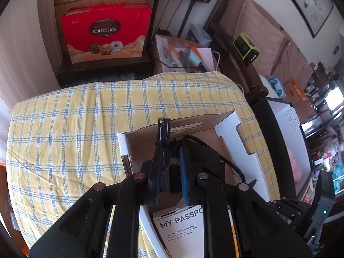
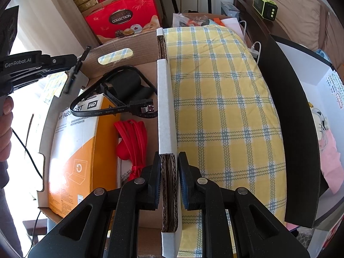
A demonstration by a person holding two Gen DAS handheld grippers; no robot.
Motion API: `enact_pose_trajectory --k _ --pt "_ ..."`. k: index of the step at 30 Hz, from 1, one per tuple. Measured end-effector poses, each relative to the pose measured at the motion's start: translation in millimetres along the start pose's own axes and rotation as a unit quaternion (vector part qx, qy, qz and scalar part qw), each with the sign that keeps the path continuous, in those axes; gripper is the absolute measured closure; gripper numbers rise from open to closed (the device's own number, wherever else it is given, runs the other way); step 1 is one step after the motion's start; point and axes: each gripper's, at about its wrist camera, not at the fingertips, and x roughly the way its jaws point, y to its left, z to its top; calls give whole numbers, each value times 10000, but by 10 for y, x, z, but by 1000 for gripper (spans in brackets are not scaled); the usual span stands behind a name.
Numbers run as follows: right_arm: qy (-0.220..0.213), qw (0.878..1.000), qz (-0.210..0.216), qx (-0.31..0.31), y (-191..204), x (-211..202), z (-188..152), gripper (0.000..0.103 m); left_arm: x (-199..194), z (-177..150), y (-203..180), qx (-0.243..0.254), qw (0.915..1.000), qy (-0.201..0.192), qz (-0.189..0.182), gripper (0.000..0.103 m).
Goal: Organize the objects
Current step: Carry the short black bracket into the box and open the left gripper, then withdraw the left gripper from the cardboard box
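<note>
Two of my right fingers [image 2: 181, 172] are clamped shut on the double-thick right wall of the open cardboard box [image 2: 166, 107], one inside it and one outside. My left fingers [image 1: 183, 163] stand a little apart over the box's far left corner, with a small flat black piece [image 1: 163, 129] sticking up at the tip of one; I cannot tell whether they are pinching it. Inside the box, a white and orange WD My Passport carton [image 2: 81, 146] lies along the left side. A flat black cable [image 2: 111, 109] loops over the carton's far end, and a bundle of red cable [image 2: 133, 137] lies between the carton and the wall I hold. The box rests on a bench covered with a yellow checked cloth [image 2: 225, 107], which stretches away to the right.
</note>
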Motion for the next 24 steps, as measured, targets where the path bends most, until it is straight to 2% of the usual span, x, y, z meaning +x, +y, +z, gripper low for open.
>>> enact_pose_trajectory --k 2,9,16,24 --pt "2 10000 32 13 -6 -3 -9 88 -11 -8 8 0 10000 -35 -14 70" --pt "-11 10000 44 4 4 -5 -23 87 -283 -218 106 213 9989 -307 300 65" --pt "-23 10000 47 19 -4 -7 -37 88 -421 -519 330 -5 9996 -242 146 62" --pt "-37 9999 72 83 -27 -15 -59 88 -330 -825 314 -103 9999 11 -103 62"
